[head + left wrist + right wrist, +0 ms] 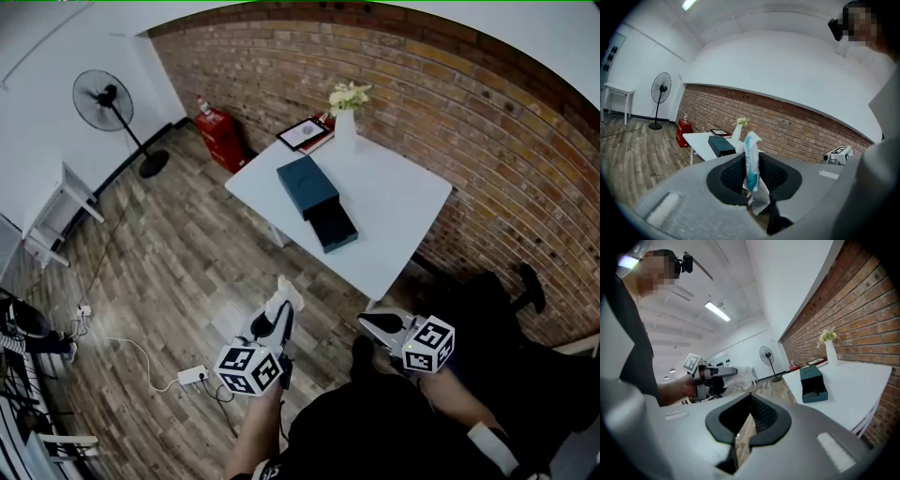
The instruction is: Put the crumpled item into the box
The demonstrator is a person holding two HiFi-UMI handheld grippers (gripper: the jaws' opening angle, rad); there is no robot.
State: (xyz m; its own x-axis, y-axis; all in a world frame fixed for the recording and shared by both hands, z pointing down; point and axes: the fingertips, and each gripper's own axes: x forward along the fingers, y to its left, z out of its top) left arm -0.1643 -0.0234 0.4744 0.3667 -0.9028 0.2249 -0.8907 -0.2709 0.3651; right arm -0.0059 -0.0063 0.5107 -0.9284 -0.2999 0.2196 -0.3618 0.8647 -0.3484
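White tabletop (398, 220) stands by brick wall (450, 84), dark box (317, 199) near its middle.
Left tongs (280, 312) pinch crumpled paper (751, 161); right tongs (751, 397) are closed, empty.

Head view overhead, gripper views low; white table (394, 202) common to all.

Rough brick wall (450, 94), wooden floor (178, 272) — matt box (305, 183), smooth table (398, 202).

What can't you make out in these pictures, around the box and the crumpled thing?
Head view: the inside of the box: too small and dark.
Head view: what the framed picture shows: too small.
Left gripper view: the crumpled item's sides: covered by the left gripper's fingers.
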